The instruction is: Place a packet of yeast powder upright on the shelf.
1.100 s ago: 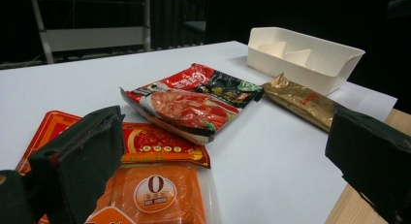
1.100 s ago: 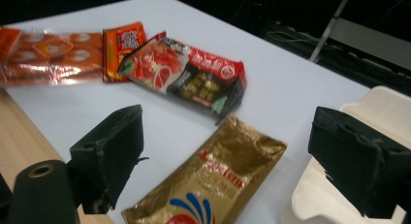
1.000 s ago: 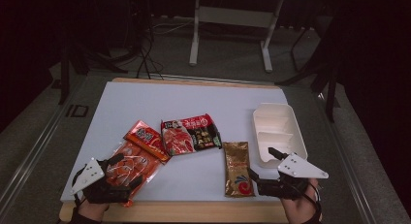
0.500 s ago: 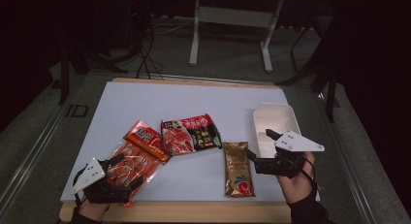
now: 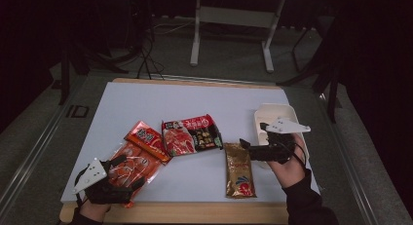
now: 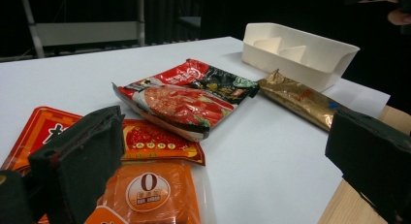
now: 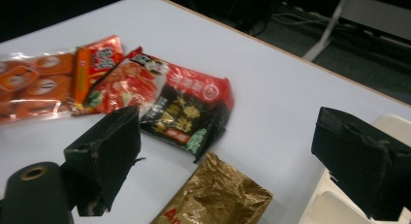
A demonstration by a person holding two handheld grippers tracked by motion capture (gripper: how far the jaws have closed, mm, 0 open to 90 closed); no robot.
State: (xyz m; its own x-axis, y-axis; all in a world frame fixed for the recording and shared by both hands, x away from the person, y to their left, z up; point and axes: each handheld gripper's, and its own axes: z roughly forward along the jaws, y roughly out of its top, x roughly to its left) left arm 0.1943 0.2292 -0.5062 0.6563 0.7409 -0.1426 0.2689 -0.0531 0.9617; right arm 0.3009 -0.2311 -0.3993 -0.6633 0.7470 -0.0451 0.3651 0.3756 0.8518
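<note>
Four snack packets lie on the white table top (image 5: 195,96): a clear orange packet (image 5: 131,164) (image 6: 155,195), a small red-orange packet (image 5: 146,137) (image 6: 145,141), a red and black noodle packet (image 5: 191,134) (image 6: 189,95) (image 7: 179,103) and a gold packet (image 5: 238,169) (image 6: 303,98) (image 7: 213,197). My left gripper (image 5: 130,174) (image 6: 223,136) is open at the front left, one jaw over the orange packet. My right gripper (image 5: 252,136) (image 7: 228,136) is open above the gold packet's far end, holding nothing.
A white divided tray (image 5: 275,113) (image 6: 310,64) (image 7: 387,124) stands at the right, just behind my right gripper. The table's wooden front edge (image 5: 195,213) runs close to both hands. Metal stand legs (image 5: 197,35) are on the floor beyond the table.
My right gripper has moved away from the front edge, forward and slightly left, to the gold packet's far end beside the tray. The left gripper and the packets have stayed put.
</note>
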